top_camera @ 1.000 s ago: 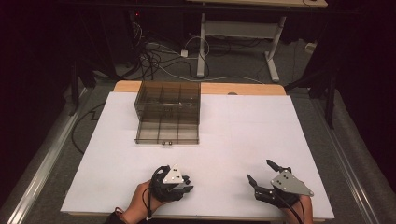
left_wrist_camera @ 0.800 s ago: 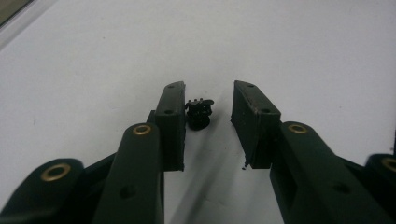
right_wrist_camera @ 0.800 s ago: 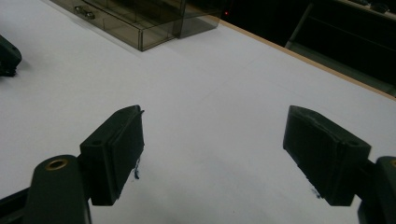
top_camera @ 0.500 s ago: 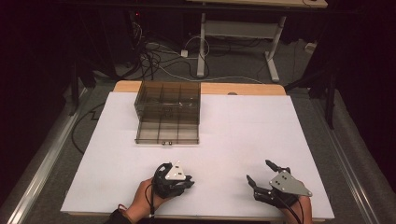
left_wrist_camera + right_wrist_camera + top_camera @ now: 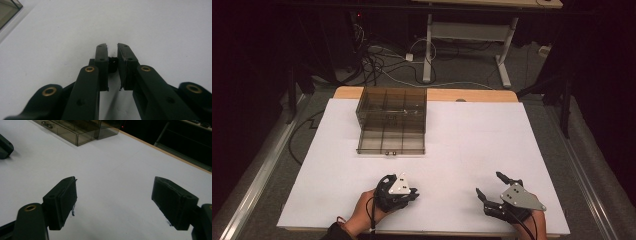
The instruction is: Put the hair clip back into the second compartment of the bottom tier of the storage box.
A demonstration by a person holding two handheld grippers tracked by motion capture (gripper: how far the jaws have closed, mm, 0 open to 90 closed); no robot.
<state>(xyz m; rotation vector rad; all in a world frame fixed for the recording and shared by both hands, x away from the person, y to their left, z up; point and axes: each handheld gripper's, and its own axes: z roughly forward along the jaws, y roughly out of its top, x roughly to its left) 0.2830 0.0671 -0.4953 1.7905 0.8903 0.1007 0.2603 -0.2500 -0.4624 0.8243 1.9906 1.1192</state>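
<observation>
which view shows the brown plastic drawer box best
The high view: the whole drawer box shows, drawer pulled out, compartments visible. The right gripper view catches its front part; the left gripper view just a corner.

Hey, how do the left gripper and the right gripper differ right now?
The left gripper has its jaws nearly together, just closed, with only a narrow gap and nothing between them; the right gripper has its jaws spread wide. In the high view the left gripper sits nearer the smoky drawer box than the right one. Both are black, hand-held, low over the white table, and empty.
</observation>
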